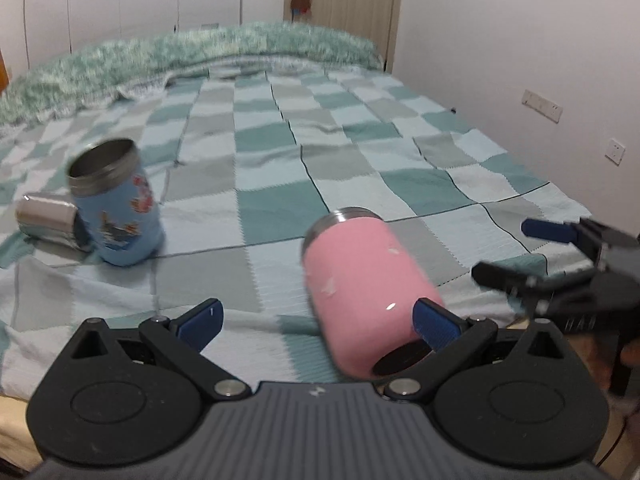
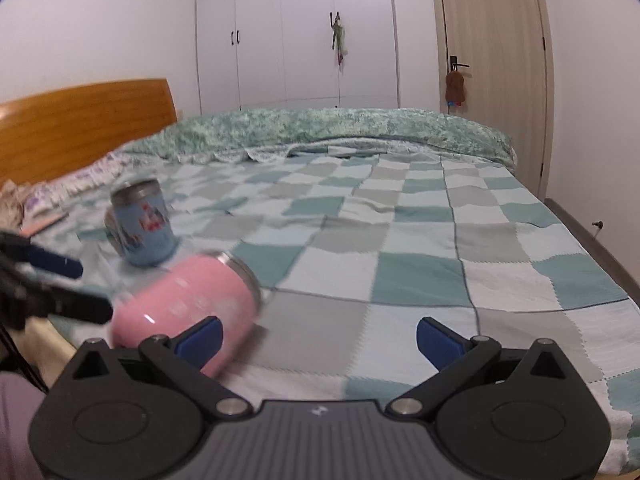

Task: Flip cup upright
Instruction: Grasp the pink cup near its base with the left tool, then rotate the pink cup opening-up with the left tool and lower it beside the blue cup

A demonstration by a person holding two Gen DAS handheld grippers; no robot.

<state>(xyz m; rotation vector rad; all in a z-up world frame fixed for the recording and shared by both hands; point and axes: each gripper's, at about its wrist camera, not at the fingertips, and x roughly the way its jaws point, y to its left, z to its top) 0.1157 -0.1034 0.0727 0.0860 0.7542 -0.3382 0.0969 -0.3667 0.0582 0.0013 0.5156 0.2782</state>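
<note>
A pink cup (image 1: 360,288) with a steel rim lies on its side on the checked bedspread (image 1: 360,152), rim pointing away from me in the left wrist view. It also shows in the right wrist view (image 2: 188,304), rim pointing right. My left gripper (image 1: 316,326) is open, and its right fingertip (image 1: 434,326) is close to the cup's base. My right gripper (image 2: 318,340) is open and empty just right of the cup; it shows at the right edge of the left wrist view (image 1: 520,252). A blue cup (image 1: 116,208) stands upright, slightly tilted.
A steel cup (image 1: 48,220) lies on its side left of the blue cup. A green quilt (image 1: 192,56) is bunched along the far side of the bed. A wooden headboard (image 2: 84,124), wardrobe doors (image 2: 296,32) and a door (image 2: 492,64) stand beyond.
</note>
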